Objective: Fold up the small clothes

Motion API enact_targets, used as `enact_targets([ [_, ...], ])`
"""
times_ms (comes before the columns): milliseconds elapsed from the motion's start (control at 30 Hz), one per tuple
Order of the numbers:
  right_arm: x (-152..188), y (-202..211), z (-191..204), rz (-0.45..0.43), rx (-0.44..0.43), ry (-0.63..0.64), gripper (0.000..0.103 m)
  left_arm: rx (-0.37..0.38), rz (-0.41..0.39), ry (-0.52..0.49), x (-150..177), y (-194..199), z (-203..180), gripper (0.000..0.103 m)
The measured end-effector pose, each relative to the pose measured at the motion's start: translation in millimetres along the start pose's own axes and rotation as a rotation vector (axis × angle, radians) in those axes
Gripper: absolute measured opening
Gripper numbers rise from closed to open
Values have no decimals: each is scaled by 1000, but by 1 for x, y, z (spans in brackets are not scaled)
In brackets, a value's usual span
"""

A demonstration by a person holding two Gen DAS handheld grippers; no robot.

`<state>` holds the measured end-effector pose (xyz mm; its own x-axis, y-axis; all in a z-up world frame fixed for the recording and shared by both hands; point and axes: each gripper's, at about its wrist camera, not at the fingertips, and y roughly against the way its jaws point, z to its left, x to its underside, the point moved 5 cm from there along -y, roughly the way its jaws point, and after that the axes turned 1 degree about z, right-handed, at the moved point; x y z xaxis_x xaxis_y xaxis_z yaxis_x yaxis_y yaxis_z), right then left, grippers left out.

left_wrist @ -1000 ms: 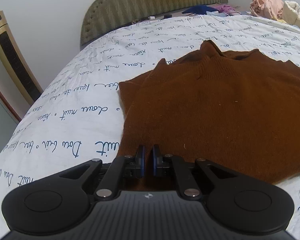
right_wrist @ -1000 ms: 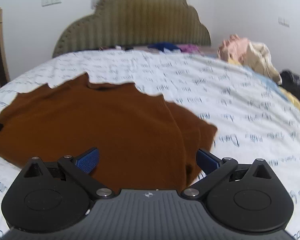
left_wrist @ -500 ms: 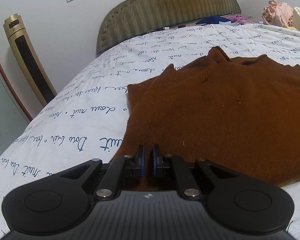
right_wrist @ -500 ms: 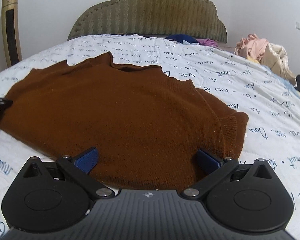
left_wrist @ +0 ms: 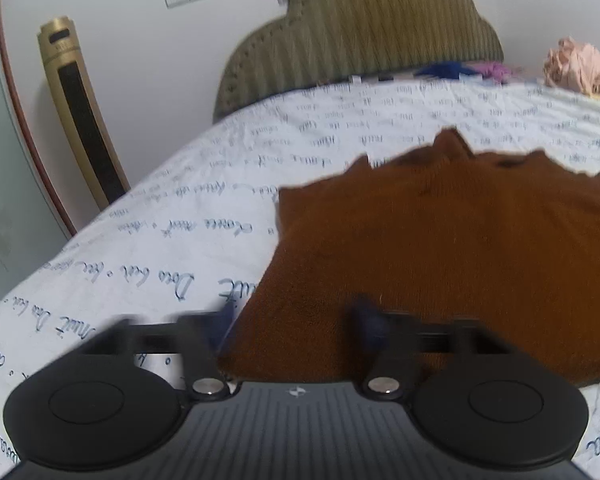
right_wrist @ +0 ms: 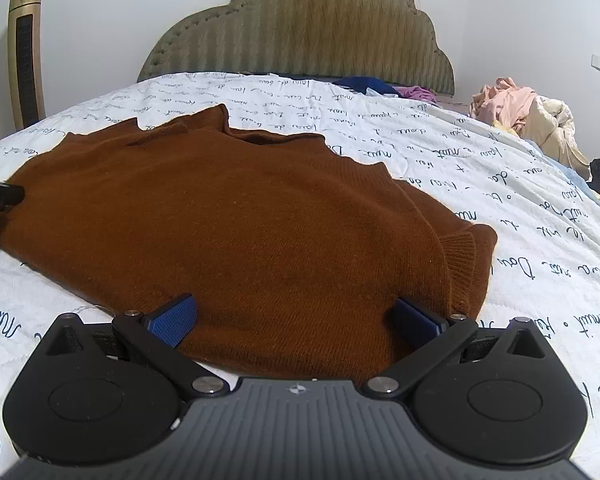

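a: where is the brown sweater (right_wrist: 240, 216) now?

b: it lies flat on the bed (right_wrist: 480, 168), spread on the white cover with blue writing. its collar points to the headboard (right_wrist: 300, 36), and the hem is on the side far from the headboard.

a: and the left hand-held gripper (left_wrist: 296, 322)?

b: it is at the sweater's hem corner. its jaws have just been opening and now stand wide, blurred; the cloth is between them but not pressed.

a: the right hand-held gripper (right_wrist: 294, 320)?

b: also wide open, over the sweater's hem near the folded sleeve. its pads do not pinch the cloth.
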<state>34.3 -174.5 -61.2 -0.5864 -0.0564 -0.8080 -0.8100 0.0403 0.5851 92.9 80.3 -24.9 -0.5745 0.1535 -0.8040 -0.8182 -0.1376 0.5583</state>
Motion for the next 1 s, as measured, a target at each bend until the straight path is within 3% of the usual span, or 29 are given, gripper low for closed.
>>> enact_targets([
  [133, 0, 0, 0, -3, 0, 2, 103, -29, -59, -39, -4, 10, -3, 97],
  [667, 1, 1, 0, -4, -4, -23, 103, 50, 41, -11, 0, -4, 2, 97],
  [1000, -4, 5, 5, 20, -10, 18, 103, 123, 41, -13, -8, -5, 13, 97],
])
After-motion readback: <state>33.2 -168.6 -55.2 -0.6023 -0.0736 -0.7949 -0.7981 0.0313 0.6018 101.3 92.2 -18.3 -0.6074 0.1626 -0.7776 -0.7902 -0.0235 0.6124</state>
